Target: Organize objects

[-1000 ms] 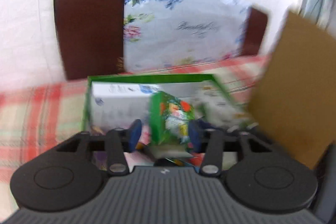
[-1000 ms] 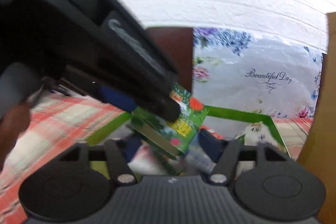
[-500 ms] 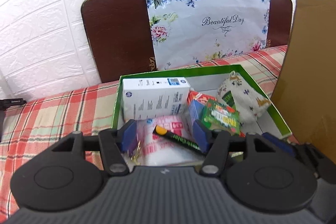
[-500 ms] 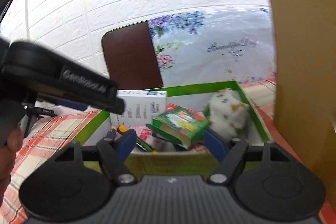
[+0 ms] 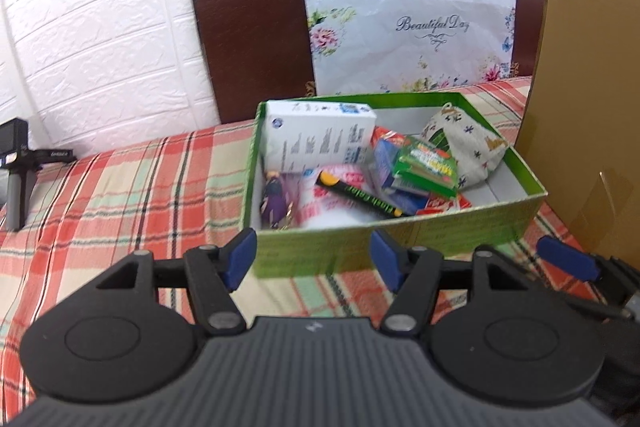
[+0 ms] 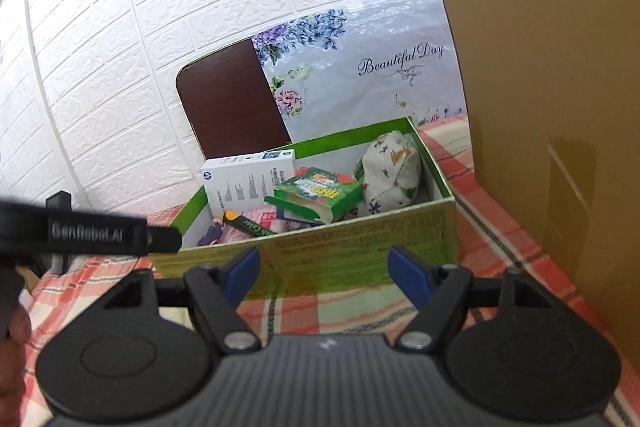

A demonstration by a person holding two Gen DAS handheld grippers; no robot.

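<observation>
The green box (image 5: 400,239) on the plaid cloth already holds all visible items, including the green packet (image 5: 426,163), while left gripper (image 5: 312,259), jaws opening, and right gripper (image 6: 324,273) hover empty at its near side.

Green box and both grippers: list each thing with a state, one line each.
green box: open-topped, filled with items
white carton: standing on edge at the box's back left
green packet: lying tilted on the pile
patterned pouch: resting in the back right corner
left gripper: jaws opening, nothing between them
right gripper: open, empty
</observation>
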